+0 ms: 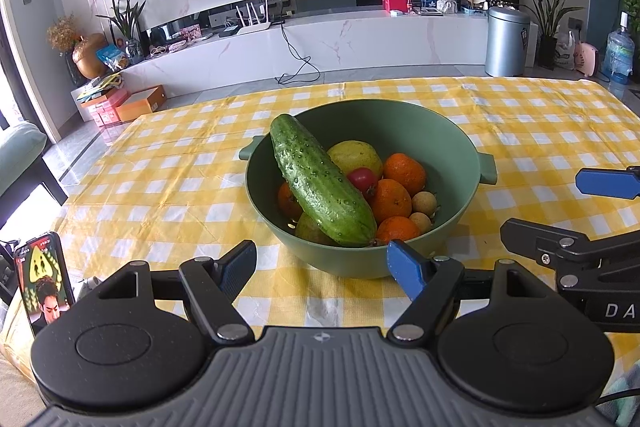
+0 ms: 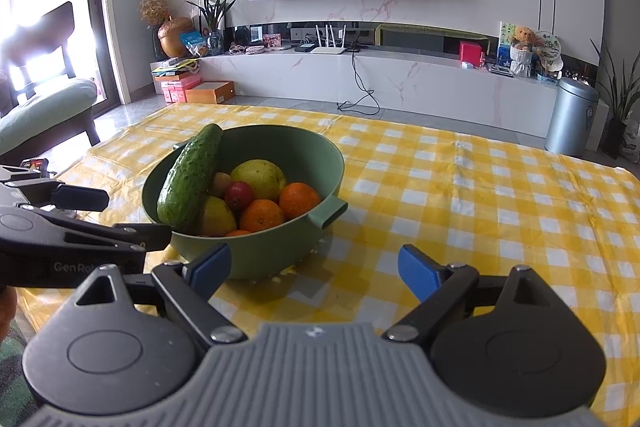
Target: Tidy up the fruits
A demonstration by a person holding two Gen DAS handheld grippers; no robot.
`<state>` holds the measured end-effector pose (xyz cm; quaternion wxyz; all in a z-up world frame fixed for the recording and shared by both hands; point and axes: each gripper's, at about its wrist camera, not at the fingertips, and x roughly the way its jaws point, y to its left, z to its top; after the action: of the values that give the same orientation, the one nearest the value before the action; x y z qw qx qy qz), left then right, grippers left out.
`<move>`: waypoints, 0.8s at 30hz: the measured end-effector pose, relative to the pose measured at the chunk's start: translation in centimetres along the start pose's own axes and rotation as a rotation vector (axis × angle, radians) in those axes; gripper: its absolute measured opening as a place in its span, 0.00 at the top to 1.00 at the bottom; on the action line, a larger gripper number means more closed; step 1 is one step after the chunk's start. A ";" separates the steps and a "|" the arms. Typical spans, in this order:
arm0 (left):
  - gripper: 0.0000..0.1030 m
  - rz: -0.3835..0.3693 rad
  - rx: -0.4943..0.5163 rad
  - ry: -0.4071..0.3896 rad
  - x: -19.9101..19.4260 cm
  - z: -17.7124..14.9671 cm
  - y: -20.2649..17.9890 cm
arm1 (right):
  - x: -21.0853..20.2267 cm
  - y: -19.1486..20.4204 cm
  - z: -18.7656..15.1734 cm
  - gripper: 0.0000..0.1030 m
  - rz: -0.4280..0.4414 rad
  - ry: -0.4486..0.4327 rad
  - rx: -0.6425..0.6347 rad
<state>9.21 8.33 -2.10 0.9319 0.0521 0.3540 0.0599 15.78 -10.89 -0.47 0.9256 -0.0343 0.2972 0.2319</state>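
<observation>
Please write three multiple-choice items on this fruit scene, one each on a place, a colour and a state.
1. Where does the long green cucumber lie?
A. Flat on the tablecloth
B. In the bowl, leaning on its rim
C. Between the left gripper's fingers

2. What colour is the round two-handled bowl?
A. Green
B. White
C. Red

3. How do both grippers stand?
A. Both shut on fruit
B. Both open, holding nothing
C. Left shut, right open

Answers:
1 B: one end of the cucumber rises past the rim while the other rests among the oranges.
2 A: the bowl's wall and handles are sage green against the yellow checked tablecloth.
3 B: the left gripper and the right gripper show their blue pads spread apart with only cloth and bowl beyond.
</observation>
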 end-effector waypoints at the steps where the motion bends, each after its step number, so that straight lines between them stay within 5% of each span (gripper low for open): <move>1: 0.15 0.000 0.000 0.000 0.0 0.0 0.0 | 0.0 0.0 0.0 0.15 0.000 0.001 0.000; 24: 0.15 0.001 0.001 0.002 -0.1 0.0 0.0 | 0.1 0.0 -0.2 0.15 0.001 0.004 0.000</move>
<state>9.15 8.28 -2.07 0.9315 0.0528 0.3548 0.0603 15.76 -10.88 -0.67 0.9250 -0.0346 0.2988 0.2323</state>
